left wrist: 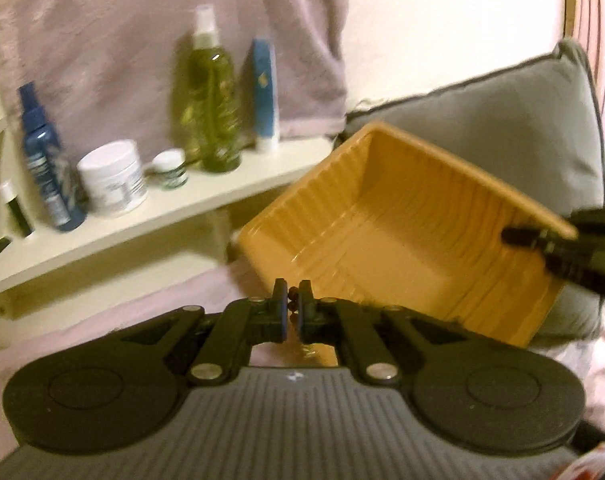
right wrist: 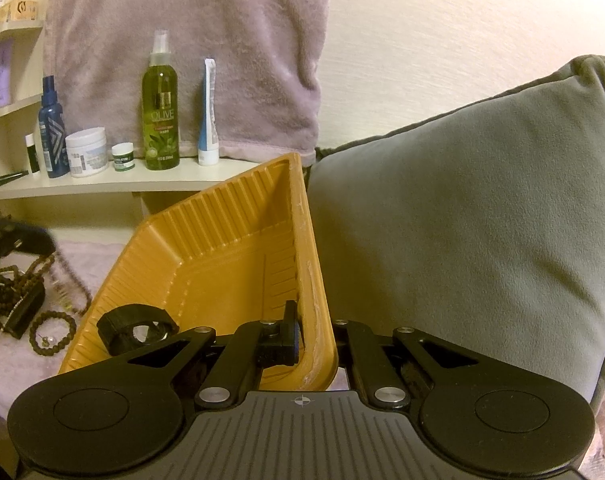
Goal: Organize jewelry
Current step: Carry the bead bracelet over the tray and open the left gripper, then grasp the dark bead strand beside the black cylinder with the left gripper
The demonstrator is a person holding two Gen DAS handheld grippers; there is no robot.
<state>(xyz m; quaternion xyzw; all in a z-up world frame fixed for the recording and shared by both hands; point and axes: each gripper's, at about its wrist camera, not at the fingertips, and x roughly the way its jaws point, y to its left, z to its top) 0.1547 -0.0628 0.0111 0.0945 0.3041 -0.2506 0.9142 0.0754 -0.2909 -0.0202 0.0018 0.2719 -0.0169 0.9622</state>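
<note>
My left gripper (left wrist: 292, 300) is shut on a strand of dark brown beads (left wrist: 291, 307), pinched between its pads just in front of the orange ribbed tray (left wrist: 402, 220). The tray (right wrist: 222, 260) is tilted up against a grey pillow (right wrist: 462, 220). My right gripper (right wrist: 314, 320) is shut on its near rim; one finger is inside and the other is hidden behind the wall. In the tray lies a black band with a shiny round face (right wrist: 136, 328). More bead bracelets (right wrist: 52, 328) and a bead pile (right wrist: 6, 292) lie on the pink cloth at left, below the blurred left gripper (right wrist: 18, 240).
A cream shelf (right wrist: 102, 184) at the back carries a green spray bottle (right wrist: 160, 116), a blue tube (right wrist: 208, 120), a blue bottle (right wrist: 51, 132) and white jars (right wrist: 85, 152). A mauve towel (right wrist: 222, 40) hangs on the wall behind. The pillow fills the right side.
</note>
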